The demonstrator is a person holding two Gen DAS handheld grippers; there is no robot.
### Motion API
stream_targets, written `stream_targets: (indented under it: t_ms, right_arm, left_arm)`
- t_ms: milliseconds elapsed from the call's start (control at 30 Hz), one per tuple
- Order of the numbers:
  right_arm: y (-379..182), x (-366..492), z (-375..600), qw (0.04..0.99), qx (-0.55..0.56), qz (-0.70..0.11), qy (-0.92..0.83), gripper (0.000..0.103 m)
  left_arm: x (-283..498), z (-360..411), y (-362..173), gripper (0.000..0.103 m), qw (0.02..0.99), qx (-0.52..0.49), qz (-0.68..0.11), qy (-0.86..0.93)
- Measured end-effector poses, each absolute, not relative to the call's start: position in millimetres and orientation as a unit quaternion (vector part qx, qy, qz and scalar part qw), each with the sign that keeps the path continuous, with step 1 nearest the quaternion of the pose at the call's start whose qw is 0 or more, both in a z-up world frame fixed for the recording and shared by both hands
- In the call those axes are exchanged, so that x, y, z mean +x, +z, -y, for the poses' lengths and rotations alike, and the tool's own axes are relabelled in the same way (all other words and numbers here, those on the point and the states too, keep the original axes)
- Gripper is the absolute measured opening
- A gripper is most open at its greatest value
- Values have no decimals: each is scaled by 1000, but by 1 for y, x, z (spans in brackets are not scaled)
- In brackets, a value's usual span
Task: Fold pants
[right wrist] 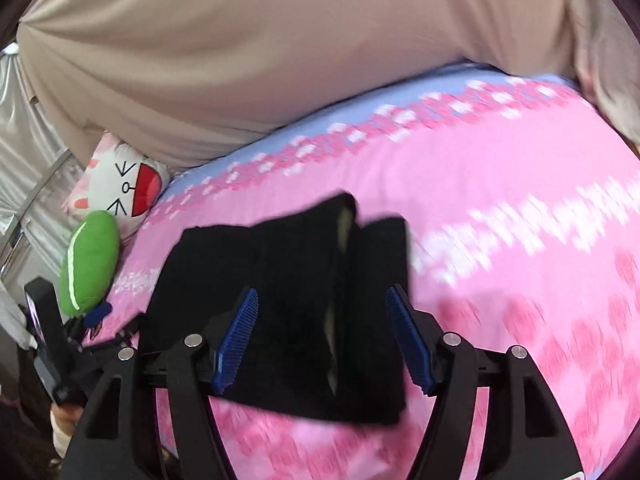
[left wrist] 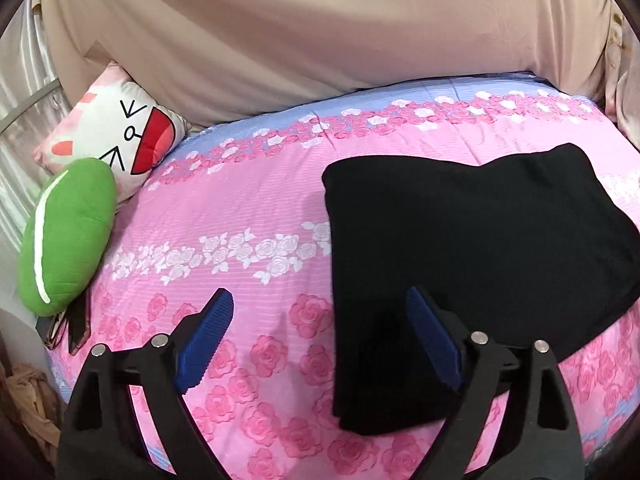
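Black pants (left wrist: 472, 248) lie folded into a compact stack on the pink floral bedspread (left wrist: 248, 208), right of centre in the left wrist view. Left gripper (left wrist: 320, 332) and right gripper (right wrist: 322, 332) both stand open, holding nothing. Folding appears essentially complete.
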State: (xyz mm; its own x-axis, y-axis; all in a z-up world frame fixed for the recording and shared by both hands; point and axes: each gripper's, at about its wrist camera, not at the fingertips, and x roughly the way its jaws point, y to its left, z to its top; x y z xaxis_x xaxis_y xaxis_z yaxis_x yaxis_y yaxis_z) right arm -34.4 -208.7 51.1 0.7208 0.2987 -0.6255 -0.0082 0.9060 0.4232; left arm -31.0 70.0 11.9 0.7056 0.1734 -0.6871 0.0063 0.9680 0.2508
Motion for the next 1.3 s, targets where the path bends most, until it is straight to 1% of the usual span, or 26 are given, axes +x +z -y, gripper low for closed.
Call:
stream_targets:
  t_ms: [100, 200, 233, 267, 333, 367, 400, 433, 467, 500, 600, 633, 700, 767, 800, 833, 900, 967, 1000, 1033, 1067, 1100, 1167, 1200, 1267, 1300]
  right_arm:
    - [47, 7, 202, 906, 173, -379, 69, 66]
    - [31, 41, 211, 891, 189, -408, 64, 66]
    - [22, 52, 210, 884, 191, -421, 63, 62]
    - [18, 55, 208, 882, 192, -425, 67, 46]
    - [12, 59, 203, 876, 201, -429, 84, 28]
    - [14, 57, 201, 879, 201, -424, 83, 20]
    - [22, 51, 198, 887, 195, -411, 82, 15]
    - [31, 45, 198, 891, 197, -399, 89, 7]
    - [39, 41, 197, 892, 207, -389, 102, 6]
    - [54, 28, 198, 895, 221, -368, 119, 5]
    - [79, 3, 197, 915, 205, -330, 110, 5]
    - [78, 0, 199, 915, 205, -330, 105, 5]
    - [52, 8, 205, 909, 194, -361, 69, 6]
    - [18, 26, 207, 893, 182, -410, 45, 18]
    - [1, 26, 214, 881, 221, -415, 51, 20]
    - [1, 20, 218, 878, 244, -407, 62, 22]
    - [13, -4, 224, 882, 260, -384, 84, 23]
    - [24, -29, 226, 886, 255, -375, 98, 31]
    - [26, -39, 227, 883, 257, -377, 112, 31]
    - [27, -49, 227, 880, 257, -380, 123, 34]
    - [26, -55, 226, 877, 256, -385, 129, 40]
    - [24, -63, 225, 875, 253, -392, 132, 41]
    - [19, -69, 220, 875, 242, -400, 125, 42]
    - [16, -70, 215, 872, 239, -406, 134, 40]
    - [13, -67, 207, 866, 239, -413, 149, 32]
    - [14, -66, 201, 865, 235, -415, 158, 32]
  left_arm:
    - [-22, -69, 4, 86, 913, 122, -385, 62]
    - [-16, -69, -2, 86, 909, 120, -394, 67]
    - [-17, -68, -3, 87, 909, 118, -394, 68]
    - [-16, -69, -3, 88, 909, 117, -394, 68]
    - [-14, -69, -3, 88, 909, 115, -395, 69]
    - [-13, -70, -3, 88, 908, 116, -395, 71]
    - [-13, -71, -4, 88, 908, 117, -396, 72]
    - [-12, -71, -4, 89, 908, 116, -397, 72]
    - [-11, -72, -4, 89, 908, 114, -398, 71]
    - [-11, -72, -5, 89, 907, 115, -399, 72]
    - [-10, -71, -6, 90, 907, 116, -398, 71]
    - [-10, -71, -7, 92, 907, 117, -398, 71]
    - [-9, -70, -8, 94, 907, 116, -398, 68]
    - [-8, -70, -9, 94, 907, 115, -399, 68]
    - [-7, -70, -9, 94, 907, 115, -399, 68]
    - [-7, -70, -9, 94, 907, 115, -400, 69]
    - [-10, -74, -4, 94, 909, 107, -397, 67]
    - [-17, -80, 4, 93, 913, 91, -392, 59]
    - [-21, -82, 9, 93, 916, 84, -390, 50]
    - [-25, -82, 14, 93, 918, 76, -387, 39]
    - [-30, -80, 19, 94, 921, 68, -384, 21]
    - [-33, -75, 23, 95, 922, 64, -382, 5]
    - [-41, -59, 28, 96, 923, 67, -377, -35]
    - [-45, -48, 28, 96, 923, 75, -373, -57]
    - [-52, -27, 25, 96, 921, 96, -368, -90]
    - [-55, -15, 22, 96, 918, 108, -367, -107]
